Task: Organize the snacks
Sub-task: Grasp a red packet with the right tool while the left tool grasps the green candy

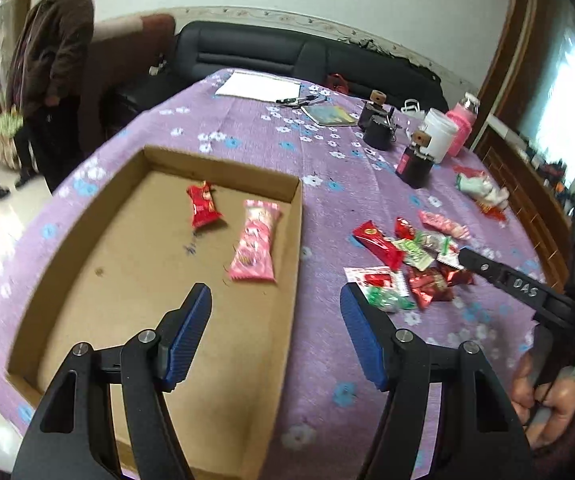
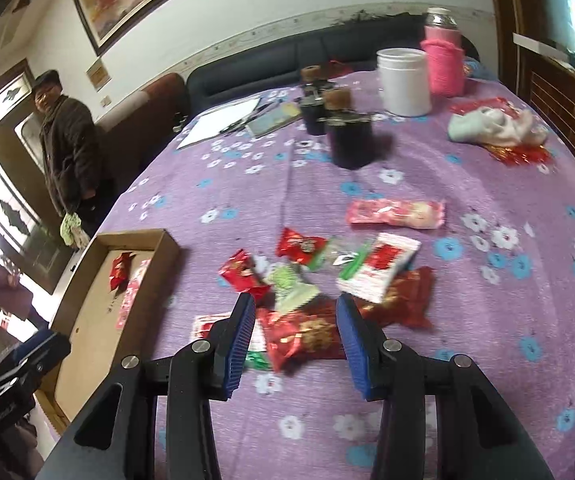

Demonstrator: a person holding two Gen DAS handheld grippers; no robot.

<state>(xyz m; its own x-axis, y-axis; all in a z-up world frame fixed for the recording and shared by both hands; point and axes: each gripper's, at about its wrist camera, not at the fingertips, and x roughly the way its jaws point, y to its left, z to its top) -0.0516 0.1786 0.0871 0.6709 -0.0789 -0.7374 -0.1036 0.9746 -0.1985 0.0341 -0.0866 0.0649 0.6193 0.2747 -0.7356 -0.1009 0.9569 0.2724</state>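
Note:
A shallow cardboard box (image 1: 296, 240) lies on the purple flowered cloth. Inside it are a red packet (image 1: 204, 210) and a pink packet (image 1: 255, 248). My left gripper (image 1: 275, 292) hangs open over the box's near right corner with nothing between its fingers. To the right of the box is a loose pile of red, green and white snack packets (image 1: 407, 264). My right gripper (image 2: 295, 300) is open just above that pile, with a red packet (image 2: 307, 336) lying under the gap. A white and red packet (image 2: 379, 268) and a long pink packet (image 2: 395, 214) lie beyond it.
Farther back on the table stand black jars (image 2: 347, 136), a white tub (image 2: 405, 82) and a pink bottle (image 2: 445, 60), with paper (image 1: 259, 86), pens and a crumpled cloth (image 2: 495, 124). A person (image 1: 53, 60) stands left of the table. A dark sofa (image 1: 247, 48) runs behind.

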